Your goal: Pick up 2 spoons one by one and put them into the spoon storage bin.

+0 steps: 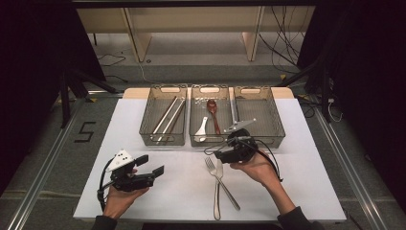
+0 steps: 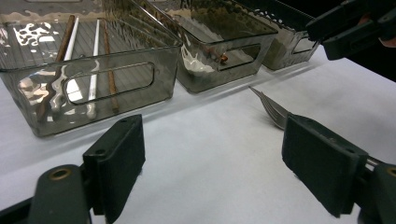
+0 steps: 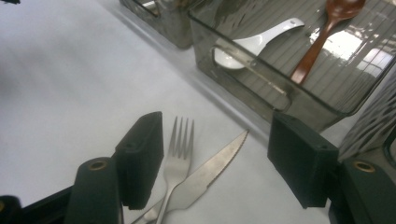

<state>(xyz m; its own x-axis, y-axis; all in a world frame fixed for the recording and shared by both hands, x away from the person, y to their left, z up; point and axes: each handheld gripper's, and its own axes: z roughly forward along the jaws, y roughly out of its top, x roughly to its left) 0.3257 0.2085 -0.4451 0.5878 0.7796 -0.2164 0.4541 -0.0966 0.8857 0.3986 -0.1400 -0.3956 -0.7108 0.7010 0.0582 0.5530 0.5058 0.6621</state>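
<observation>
A steel fork (image 1: 230,196) and a serrated knife (image 1: 217,201) lie crossed on the white table (image 1: 297,182), in front of three smoky clear baskets. My right gripper (image 1: 222,154) hovers just over their tips, between them and the middle basket (image 1: 194,139). In the right gripper view the right gripper (image 3: 215,154) stands open; the fork (image 3: 180,158) tines and knife (image 3: 210,170) tip lie on the table between the jaws, untouched. My left gripper (image 1: 151,165) rests open at the front left. In the left gripper view it (image 2: 212,172) is empty, with the fork (image 2: 273,109) ahead to its right.
The left basket (image 1: 143,124) holds chopsticks (image 1: 167,115). A white spoon (image 1: 202,129) and a brown wooden spoon (image 1: 214,115) lie in the middle one. The right basket (image 1: 273,120) holds metal cutlery (image 1: 234,112). Bare table spreads between the two hands.
</observation>
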